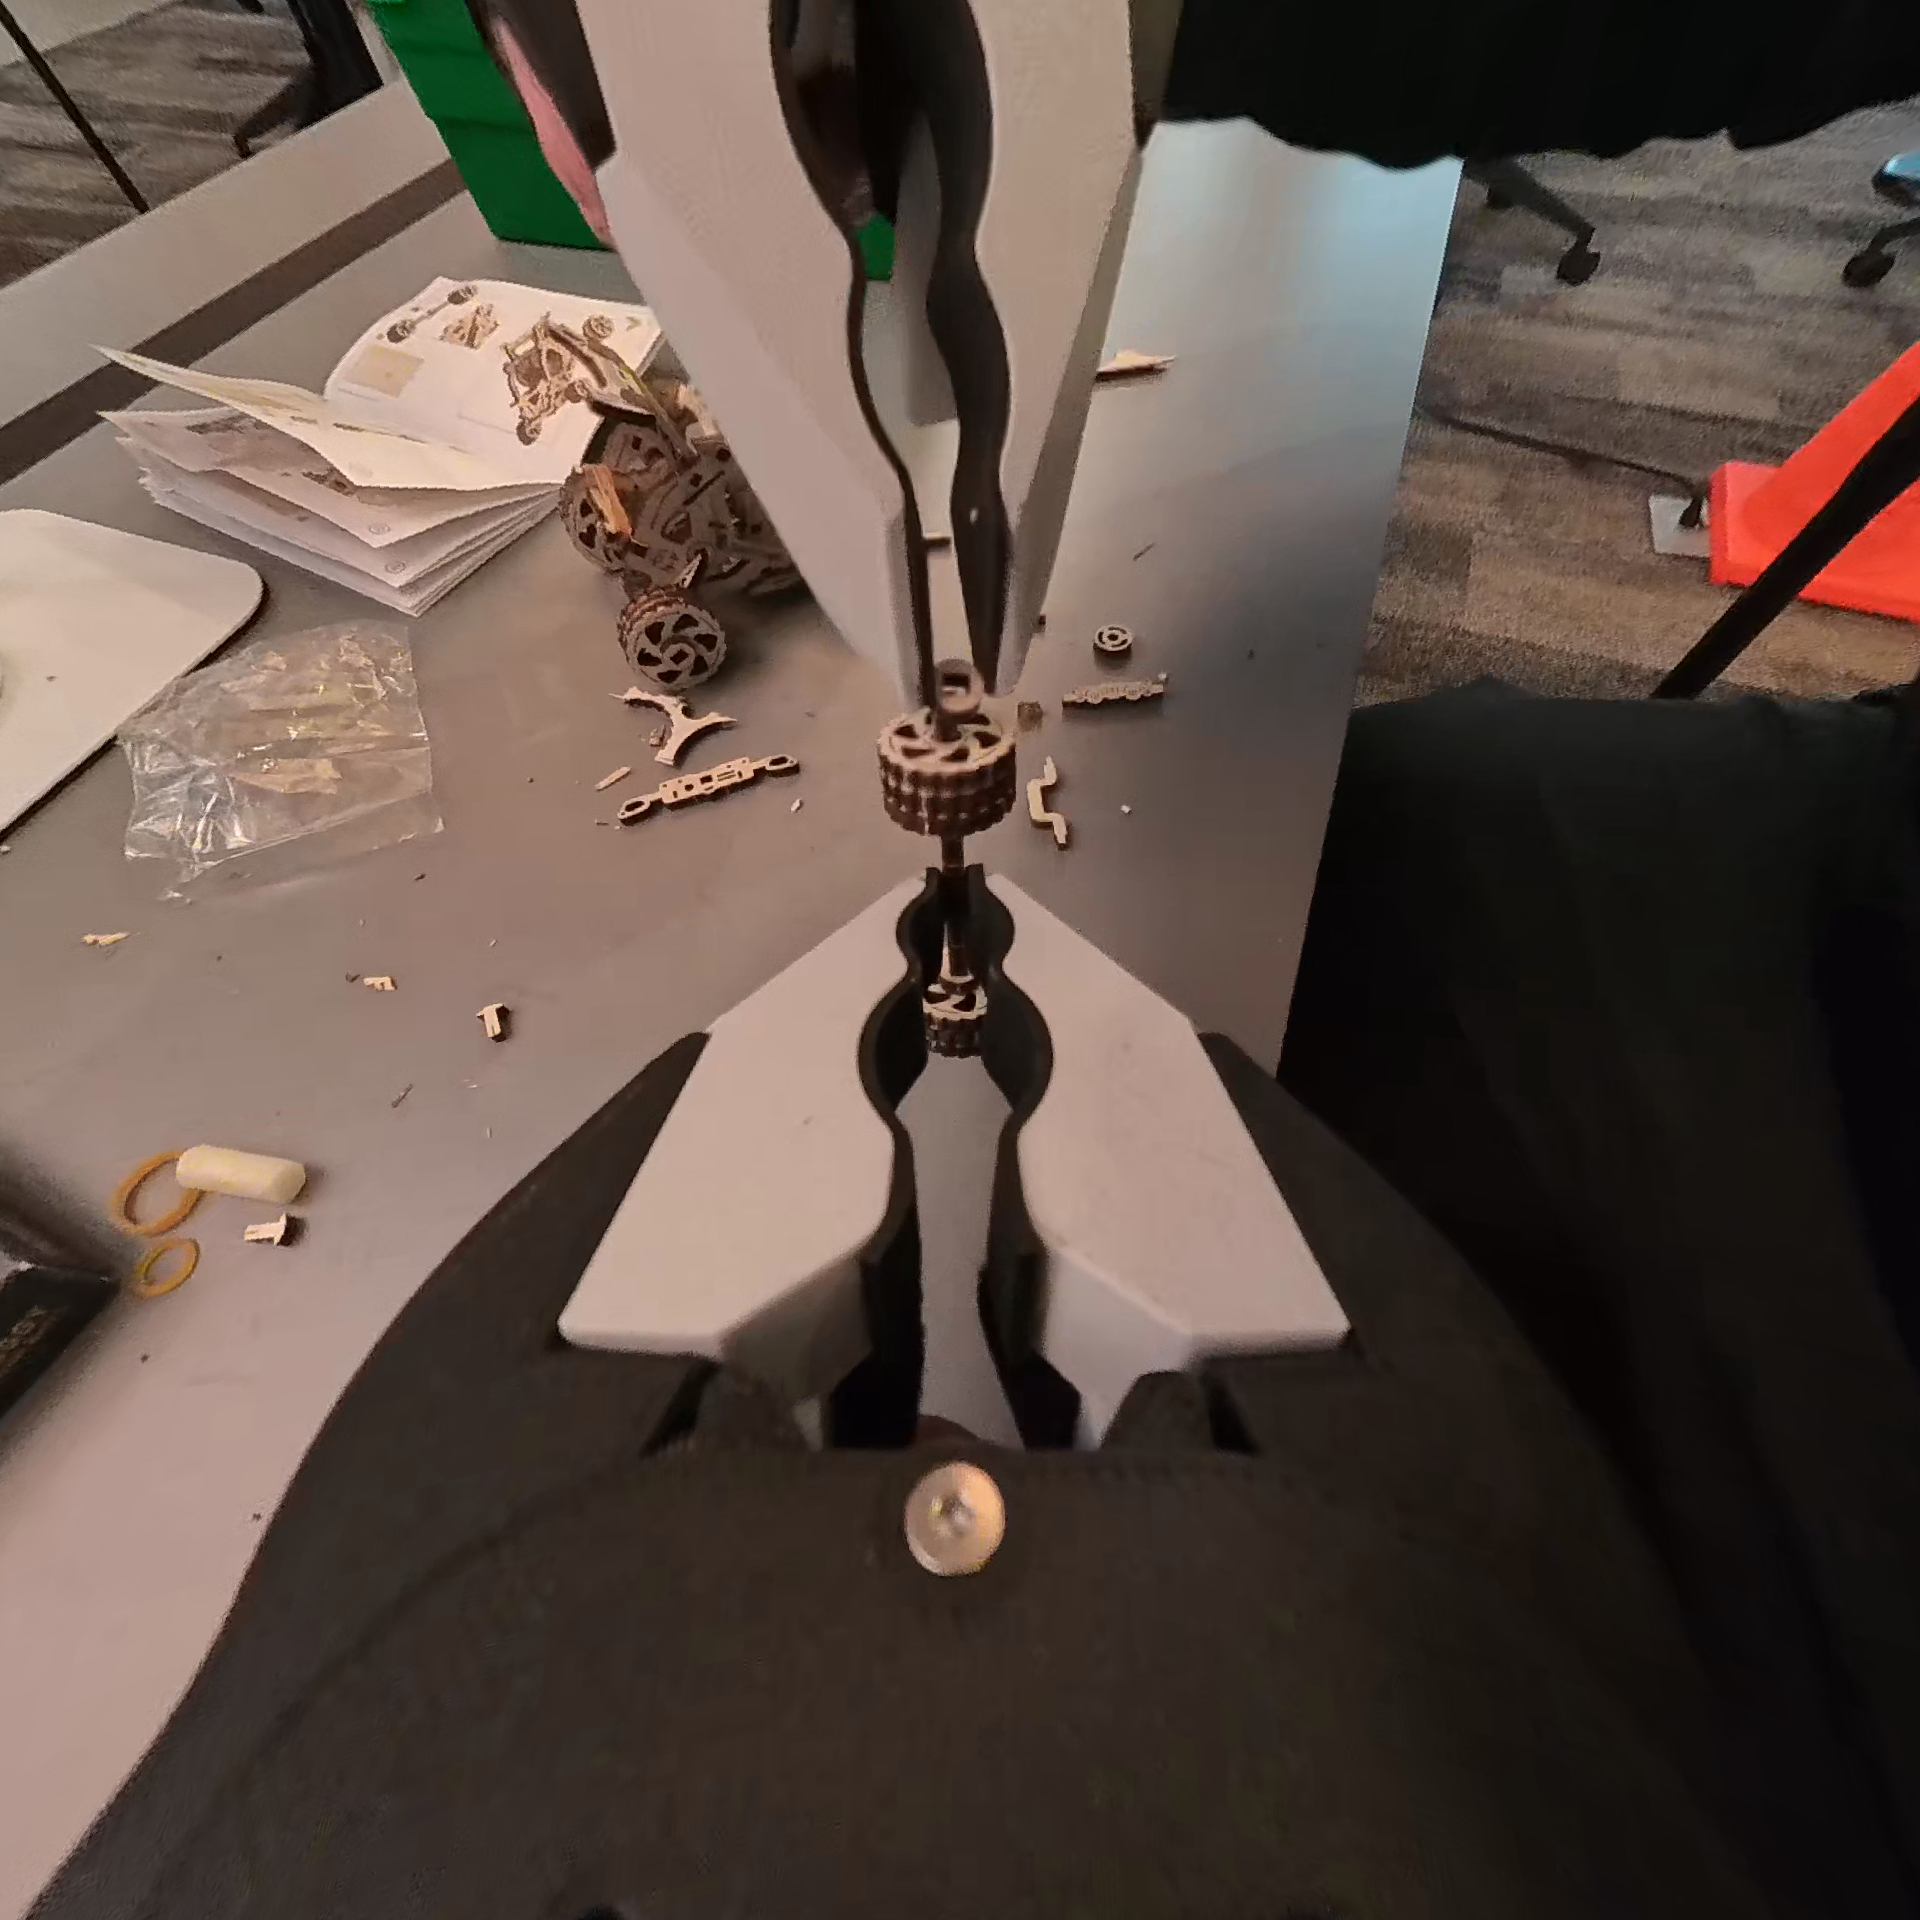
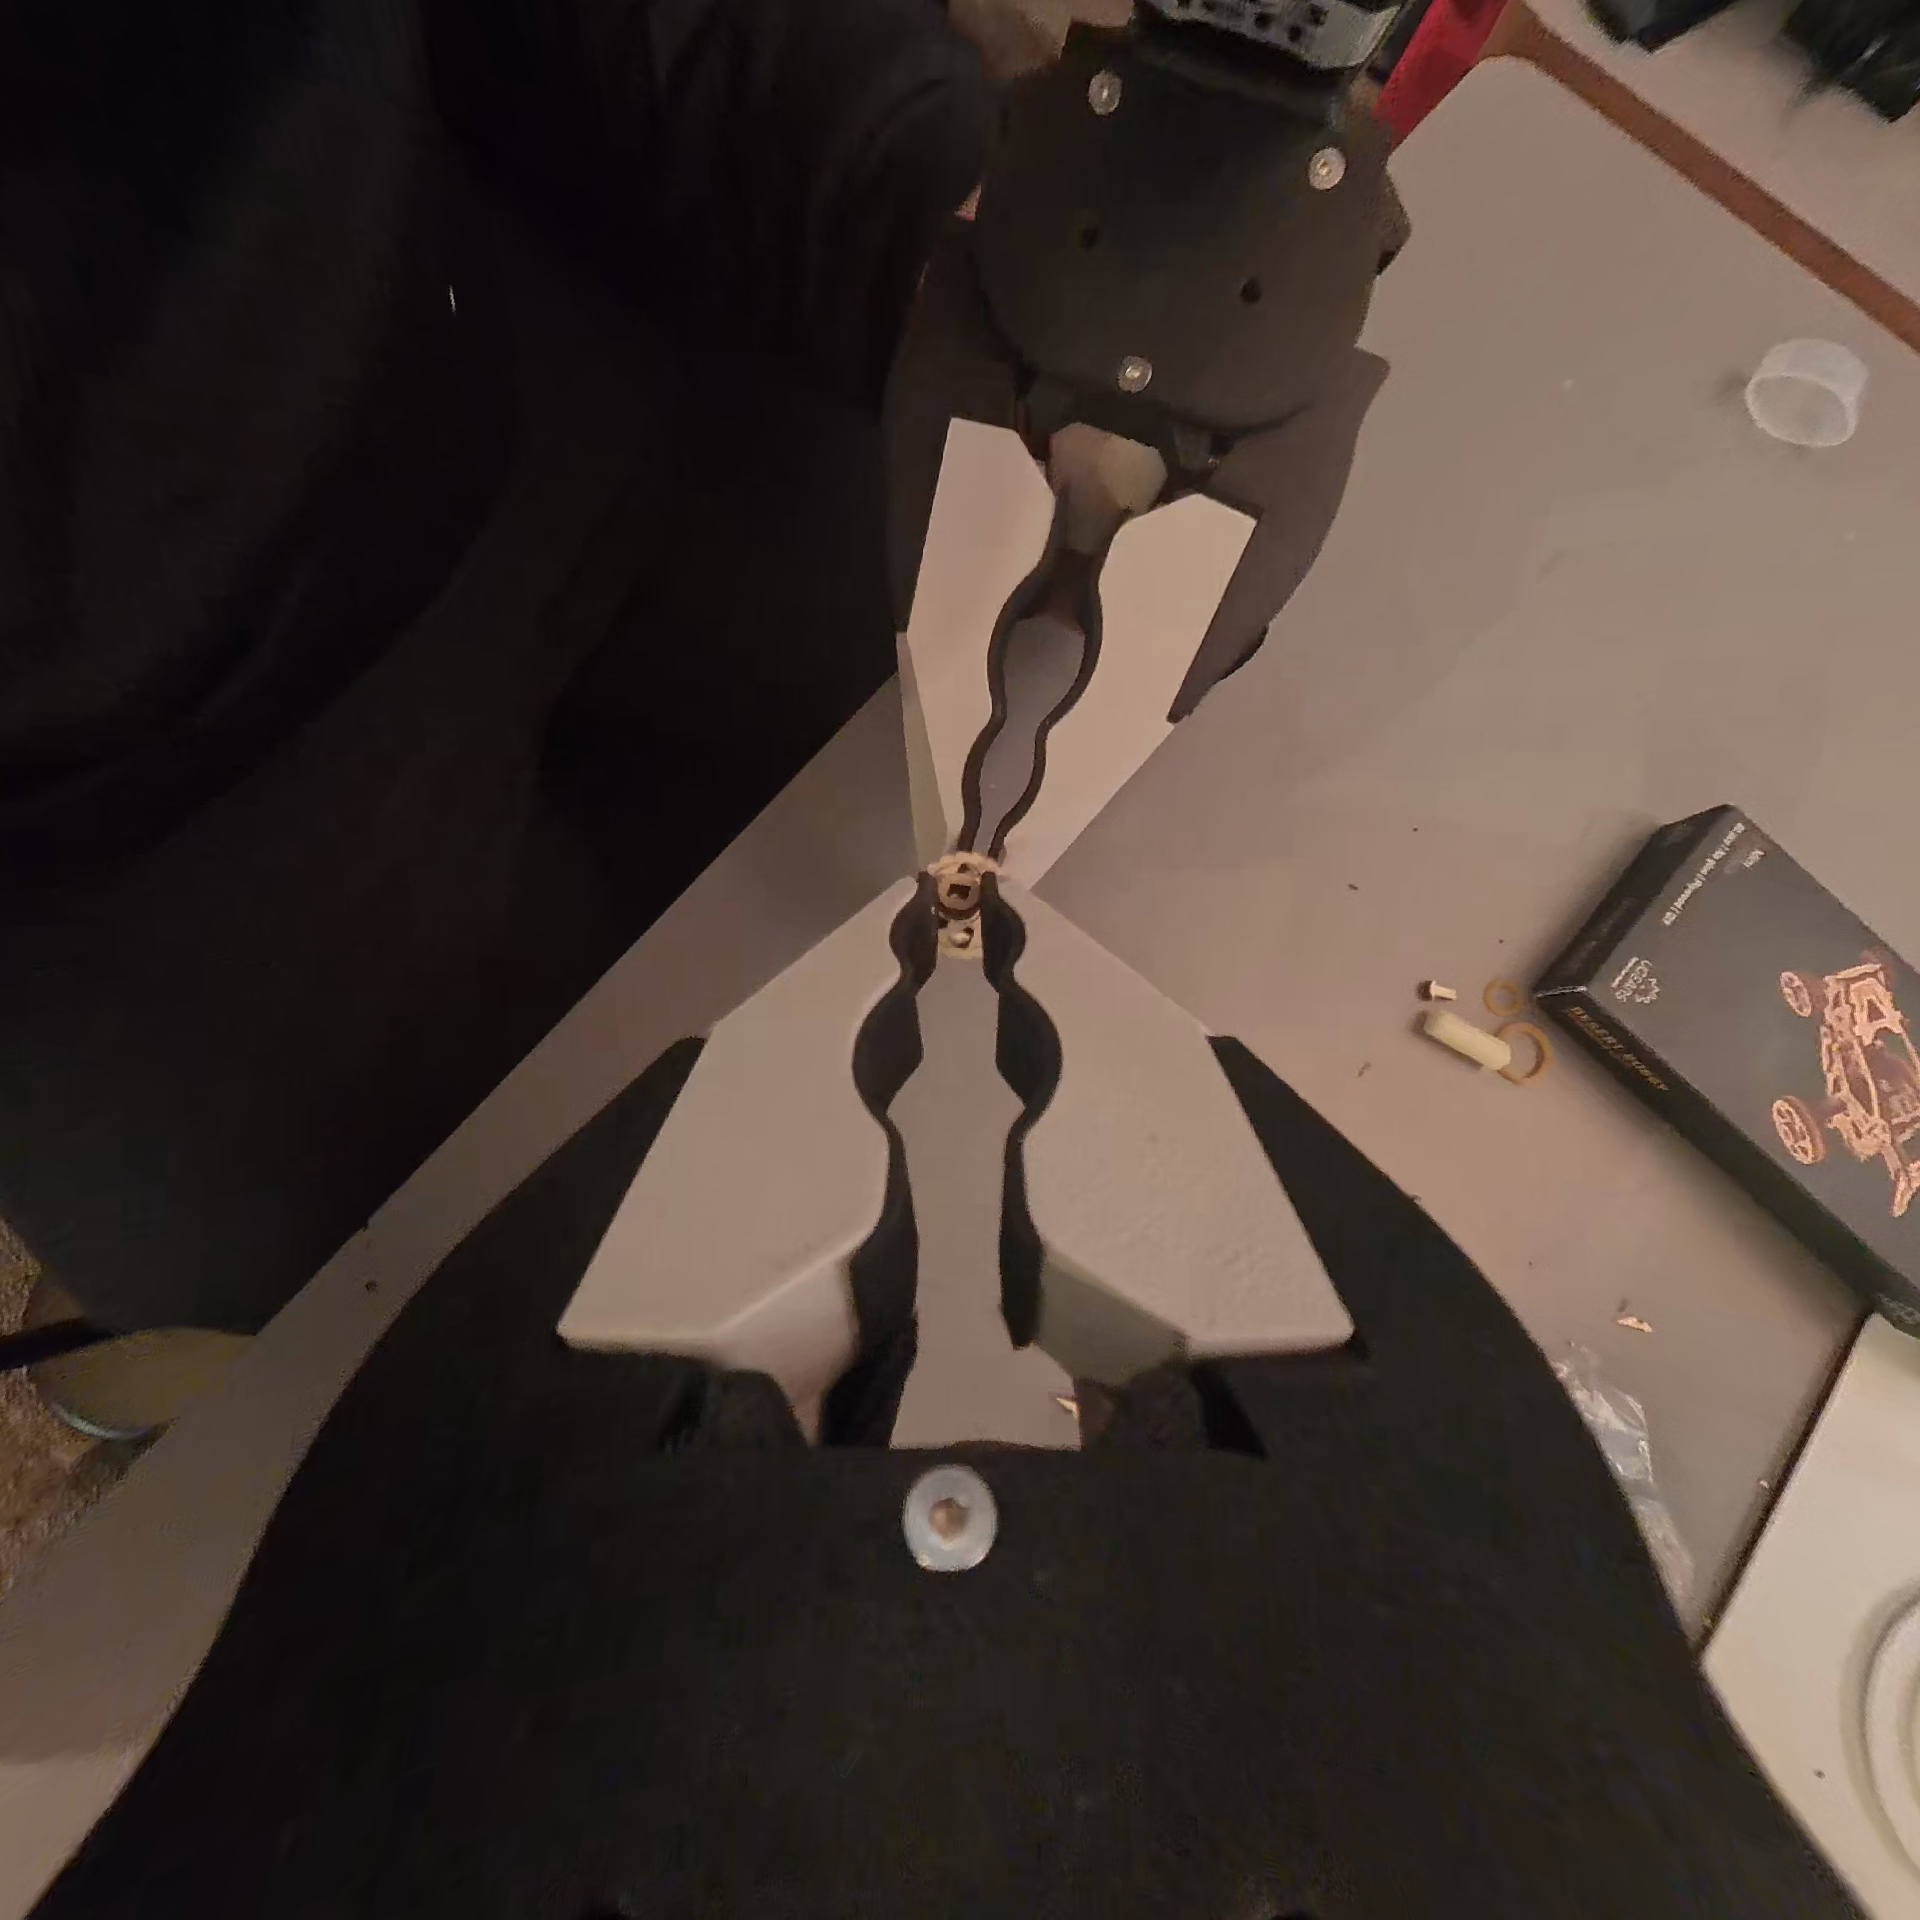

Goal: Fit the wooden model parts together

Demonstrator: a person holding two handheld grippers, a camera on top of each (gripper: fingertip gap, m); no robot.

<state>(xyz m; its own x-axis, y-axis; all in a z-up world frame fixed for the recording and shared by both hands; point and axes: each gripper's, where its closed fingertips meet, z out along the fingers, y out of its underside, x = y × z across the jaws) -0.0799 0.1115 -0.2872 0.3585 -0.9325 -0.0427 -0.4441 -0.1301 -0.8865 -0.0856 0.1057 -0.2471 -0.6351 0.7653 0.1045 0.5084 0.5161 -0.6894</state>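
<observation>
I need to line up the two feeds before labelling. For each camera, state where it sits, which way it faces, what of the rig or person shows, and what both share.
Left wrist view: sits on the left gripper, facing forward across the grey table toward the instruction booklet; its own fingers and dark clothing show.
Right wrist view: sits on the right gripper, facing back toward the person's dark clothing and the kit box; its own fingers show.
Shared: each sees the other gripper tip to tip, the wheel-and-axle assembly, the table and rubber bands.
</observation>
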